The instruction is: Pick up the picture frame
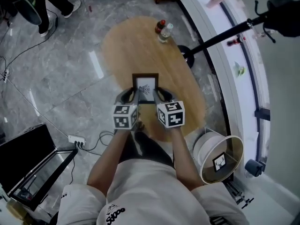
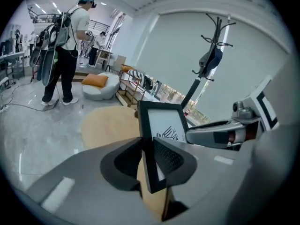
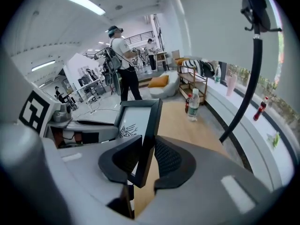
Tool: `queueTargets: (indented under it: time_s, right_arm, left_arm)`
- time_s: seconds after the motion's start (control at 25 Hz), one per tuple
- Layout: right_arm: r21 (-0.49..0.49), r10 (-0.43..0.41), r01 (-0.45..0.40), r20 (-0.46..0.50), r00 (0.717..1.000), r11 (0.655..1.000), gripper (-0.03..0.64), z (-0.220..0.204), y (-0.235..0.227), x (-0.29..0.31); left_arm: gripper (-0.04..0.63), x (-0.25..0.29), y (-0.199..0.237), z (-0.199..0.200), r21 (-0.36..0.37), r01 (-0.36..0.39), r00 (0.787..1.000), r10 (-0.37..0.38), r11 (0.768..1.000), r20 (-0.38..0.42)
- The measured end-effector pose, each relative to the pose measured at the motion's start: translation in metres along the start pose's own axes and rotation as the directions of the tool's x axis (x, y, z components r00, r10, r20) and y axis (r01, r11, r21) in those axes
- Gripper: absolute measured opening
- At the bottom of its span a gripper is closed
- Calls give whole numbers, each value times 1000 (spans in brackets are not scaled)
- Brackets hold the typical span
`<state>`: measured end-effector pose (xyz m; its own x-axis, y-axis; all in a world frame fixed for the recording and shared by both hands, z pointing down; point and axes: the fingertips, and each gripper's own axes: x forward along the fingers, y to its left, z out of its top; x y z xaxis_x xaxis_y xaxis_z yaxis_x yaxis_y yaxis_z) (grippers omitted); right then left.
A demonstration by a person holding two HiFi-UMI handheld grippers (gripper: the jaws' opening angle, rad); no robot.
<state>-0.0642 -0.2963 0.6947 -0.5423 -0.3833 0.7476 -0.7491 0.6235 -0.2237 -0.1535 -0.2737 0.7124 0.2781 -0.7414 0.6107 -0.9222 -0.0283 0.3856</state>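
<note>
A black picture frame [image 1: 145, 87] with a white drawing hangs upright above the oval wooden table [image 1: 133, 46], held from both sides. My left gripper [image 1: 132, 96] is shut on its left edge, and my right gripper [image 1: 158, 95] is shut on its right edge. In the left gripper view the frame [image 2: 165, 124] stands between the ribbed pads of the left gripper [image 2: 149, 148], with the right gripper [image 2: 220, 134] beyond it. In the right gripper view the frame [image 3: 137, 120] is clamped edge-on in the right gripper [image 3: 146, 156], and the left gripper [image 3: 89, 128] shows at the left.
Two bottles [image 1: 163, 30] stand at the table's far end. A black coat stand [image 1: 220, 37] leans over the window ledge on the right. A white round bin [image 1: 218, 156] sits near my right. A power strip [image 1: 76, 139], cables and a black case [image 1: 28, 158] lie on the floor. A person [image 2: 65, 46] stands beyond.
</note>
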Motion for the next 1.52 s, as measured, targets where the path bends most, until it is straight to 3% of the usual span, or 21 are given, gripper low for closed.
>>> queueTargets:
  time_s: [0.28,0.48,0.88,1.24,1.52]
  right_arm:
    - [-71,40,-30,145,989,997,86,63,39,-54]
    - [-139,94,-62,239,966,988,87,107,60,-87]
    - [-263,170,-67,393,904,962,87,179,99,-150]
    - [-340,216,-16,558,801,940,86,224,120,-231]
    - [-386,239,30,628,741,922,87,239,131,-275]
  left_arm:
    - [83,-61,-10,71,142,-40,989,19,989,148]
    - [84,-104,-22,121,177,-61,961,10,982,276]
    - [87,-182,-46,197,279,-140,873,-15,950,488]
    - [87,-245,-92,250,363,-166,774,-107,917,624]
    - [87,-277,-116,271,397,-181,720,-154,900,677]
